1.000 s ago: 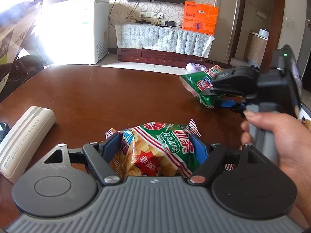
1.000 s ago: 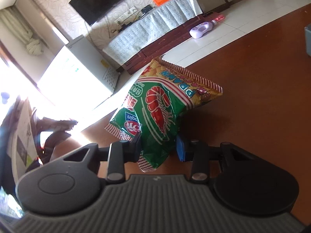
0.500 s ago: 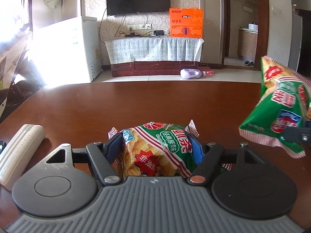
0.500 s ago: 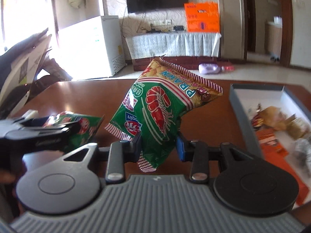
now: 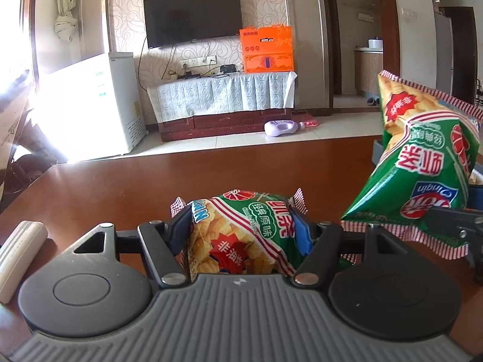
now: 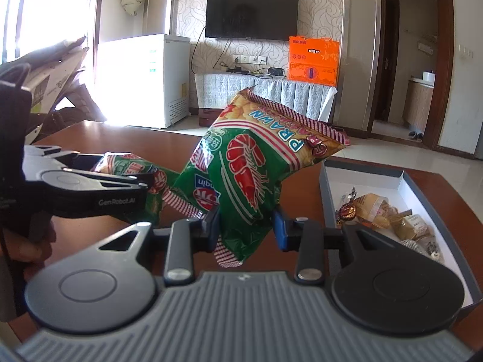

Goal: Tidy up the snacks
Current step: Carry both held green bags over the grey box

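Right wrist | right gripper [image 6: 246, 226] clamps prawn-cracker bag [image 6: 250, 169] | narrow gap

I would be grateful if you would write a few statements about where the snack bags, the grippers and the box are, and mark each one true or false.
1. The right gripper holds a green prawn cracker bag up in the air. True.
2. The left gripper has nothing between its fingers. False: a second prawn cracker bag sits between them, and the jaws are closing on it.
3. The open box on the table already holds several small wrapped snacks. True.
4. The box lies to the left of the right gripper in the right wrist view. False: it lies to its right.
5. A white oblong device lies on the table at the left edge of the left wrist view. True.
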